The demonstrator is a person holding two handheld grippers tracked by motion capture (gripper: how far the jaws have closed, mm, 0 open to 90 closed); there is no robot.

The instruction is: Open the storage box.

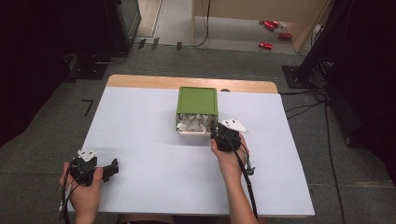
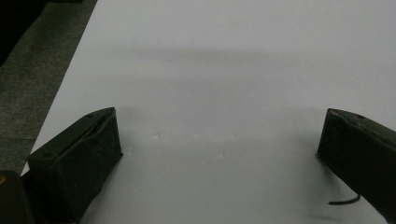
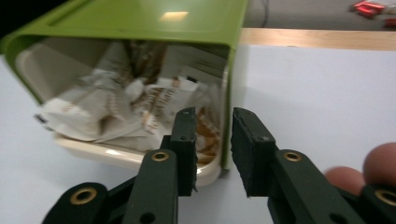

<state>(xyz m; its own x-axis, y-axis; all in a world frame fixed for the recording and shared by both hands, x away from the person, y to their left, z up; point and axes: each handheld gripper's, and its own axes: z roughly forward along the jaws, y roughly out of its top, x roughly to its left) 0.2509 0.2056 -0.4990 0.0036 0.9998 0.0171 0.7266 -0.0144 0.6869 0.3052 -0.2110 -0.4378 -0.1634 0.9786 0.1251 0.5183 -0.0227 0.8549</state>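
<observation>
You are bringing your right hand-held gripper (image 3: 212, 140), jaws narrowly parted astride the wall of the green box (image 3: 154, 23) lying tipped mid-tabletop (image 1: 140, 154); grip not yet made. Left hand-held gripper (image 2: 219, 149) is idling wide open, empty.

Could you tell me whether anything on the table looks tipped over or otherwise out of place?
Yes. The green bin lies on its side on the white table, its open mouth facing the person, with crumpled paper wrappers bulging out over its rim. The right gripper straddles the bin's side wall at the mouth. Nothing else stands out.
</observation>
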